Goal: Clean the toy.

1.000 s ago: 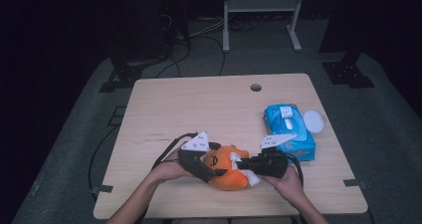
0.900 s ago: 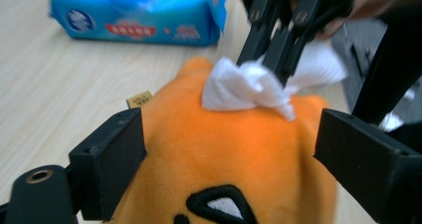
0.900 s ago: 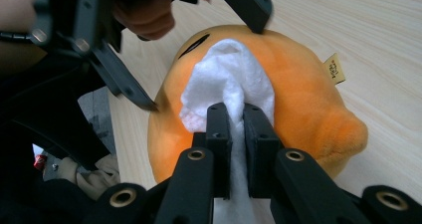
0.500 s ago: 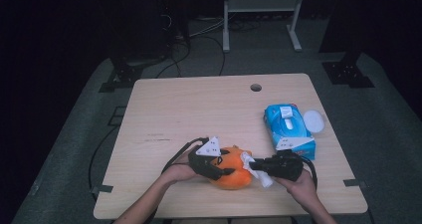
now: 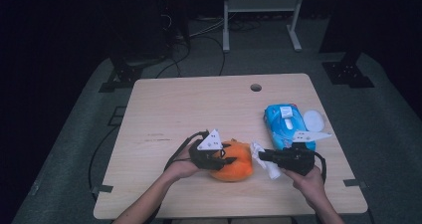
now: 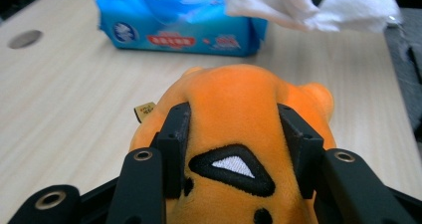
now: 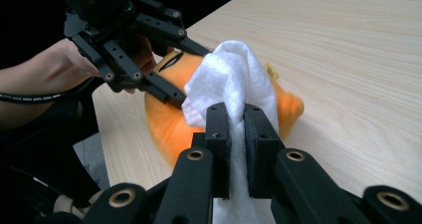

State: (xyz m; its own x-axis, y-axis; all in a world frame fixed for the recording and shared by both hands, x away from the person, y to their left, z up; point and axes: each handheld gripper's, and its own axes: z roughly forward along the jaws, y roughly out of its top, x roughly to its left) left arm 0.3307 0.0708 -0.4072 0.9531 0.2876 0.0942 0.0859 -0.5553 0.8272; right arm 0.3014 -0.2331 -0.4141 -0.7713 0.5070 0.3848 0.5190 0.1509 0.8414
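Near the worktop's front edge, the left tool [image 5: 225,160] clamped an orange plush [image 5: 234,162] while the right tool [image 5: 263,156] pinched a white wipe [image 5: 263,160] just beside it. Steady holding and light, short strokes would likely clean best without dragging the toy.
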